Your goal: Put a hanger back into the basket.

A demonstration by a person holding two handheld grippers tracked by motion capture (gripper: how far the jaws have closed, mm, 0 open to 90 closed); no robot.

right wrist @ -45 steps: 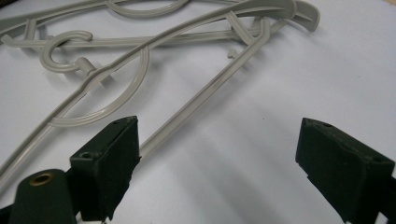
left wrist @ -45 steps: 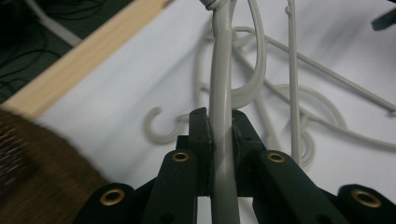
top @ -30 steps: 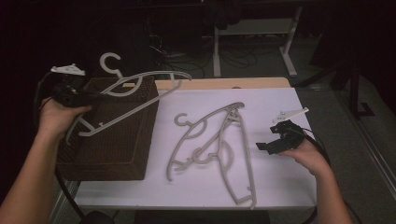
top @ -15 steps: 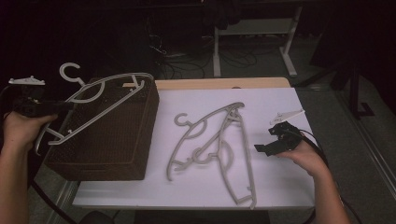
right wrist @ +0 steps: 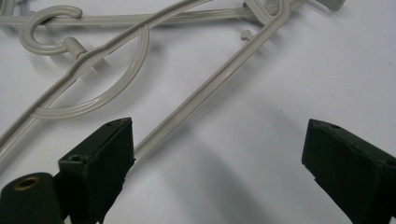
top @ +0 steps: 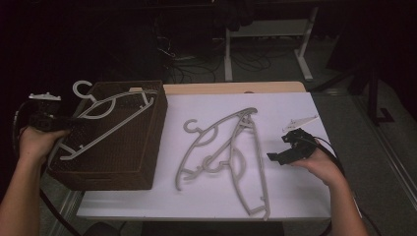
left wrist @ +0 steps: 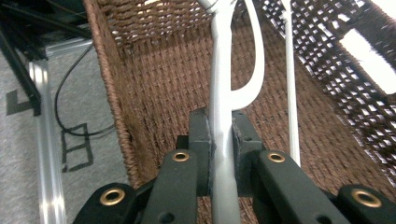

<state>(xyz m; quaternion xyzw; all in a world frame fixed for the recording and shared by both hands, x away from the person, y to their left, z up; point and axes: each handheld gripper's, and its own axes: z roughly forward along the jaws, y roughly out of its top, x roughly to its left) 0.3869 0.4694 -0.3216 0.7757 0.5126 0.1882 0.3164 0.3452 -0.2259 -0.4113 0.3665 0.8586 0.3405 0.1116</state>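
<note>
The hanger (top: 105, 123) I hold lies slantwise across the open top of the wicker basket (top: 142, 162), its hook (top: 82, 89) past the basket's far-left corner and its long bar running from the near-left rim up toward the far-right one. My left tool (top: 46, 123) is clamped on one of its thin bars at the basket's left edge; in the left gripper view the hanger's bar (left wrist: 223, 140) stands straight up between the pads, pinched tight, with the basket's woven floor directly beyond it. So the hanger points away from my tool, into and over the basket, and what matters for lowering it, I judge, is that its length crosses the basket on the diagonal (the only line along which it looks likely to fit inside the walls).

Right of the basket, a heap of two or three more hangers (top: 226, 152) lies tangled on the bench (top: 305, 201), long bars running roughly from the far side toward me. My right tool (top: 287, 150) is the nearer one to that heap, hovering just to its right with jaws spread wide and nothing between them; in the right gripper view a bar of the heap (right wrist: 201, 93) passes close by the left pad, not gripped.

The bench top is a plain white sheet with a strip of wood at its far edge. Beyond the basket the room is dark, with cables on the floor and a white stand's legs (top: 268, 54).
</note>
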